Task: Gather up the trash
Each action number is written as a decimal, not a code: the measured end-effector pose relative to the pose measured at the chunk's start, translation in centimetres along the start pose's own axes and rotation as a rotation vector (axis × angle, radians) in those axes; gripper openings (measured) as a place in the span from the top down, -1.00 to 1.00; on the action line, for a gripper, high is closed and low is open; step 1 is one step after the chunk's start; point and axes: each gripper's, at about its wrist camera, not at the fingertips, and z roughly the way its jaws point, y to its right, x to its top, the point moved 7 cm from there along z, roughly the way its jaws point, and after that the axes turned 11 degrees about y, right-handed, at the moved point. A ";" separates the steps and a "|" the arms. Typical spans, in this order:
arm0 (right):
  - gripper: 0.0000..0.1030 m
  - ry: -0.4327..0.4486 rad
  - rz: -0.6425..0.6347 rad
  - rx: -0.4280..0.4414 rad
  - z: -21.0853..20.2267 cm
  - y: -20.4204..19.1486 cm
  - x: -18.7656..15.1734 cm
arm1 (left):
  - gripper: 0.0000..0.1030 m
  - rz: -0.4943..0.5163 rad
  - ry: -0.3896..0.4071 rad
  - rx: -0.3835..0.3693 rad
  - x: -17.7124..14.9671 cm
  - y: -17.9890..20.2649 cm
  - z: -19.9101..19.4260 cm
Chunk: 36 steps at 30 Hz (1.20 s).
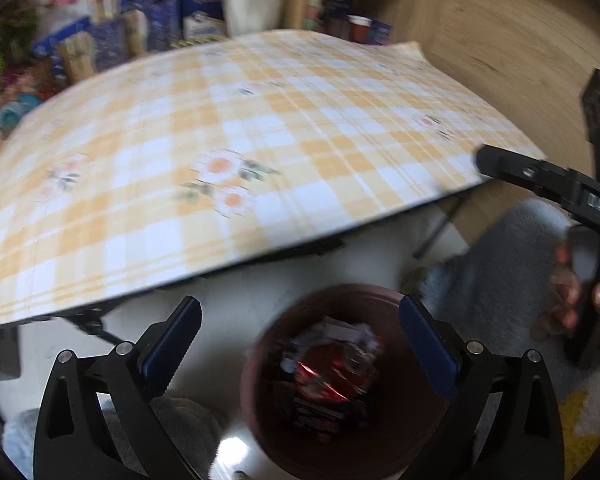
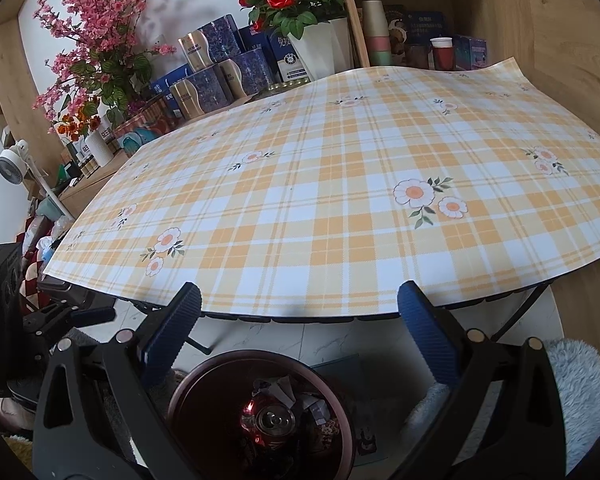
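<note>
A round brown bin stands on the floor just in front of the table's near edge. Inside it lie a red wrapper, dark packets and crumpled white paper. My left gripper hangs over the bin's mouth, open wide, with nothing between its blue pads. In the right wrist view the same bin holds a red can and paper scraps. My right gripper is also open and empty above it. A hand holds the right gripper at the right of the left wrist view.
A yellow plaid tablecloth with daisies covers the folding table, and its black legs reach the white tiled floor. Behind are boxes, flower pots and wooden shelves. A grey fluffy rug lies beside the bin.
</note>
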 end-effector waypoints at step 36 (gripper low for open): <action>-0.89 0.216 -0.181 -0.043 -10.0 -7.2 16.6 | -0.88 -0.089 0.538 0.311 20.0 -3.6 -19.6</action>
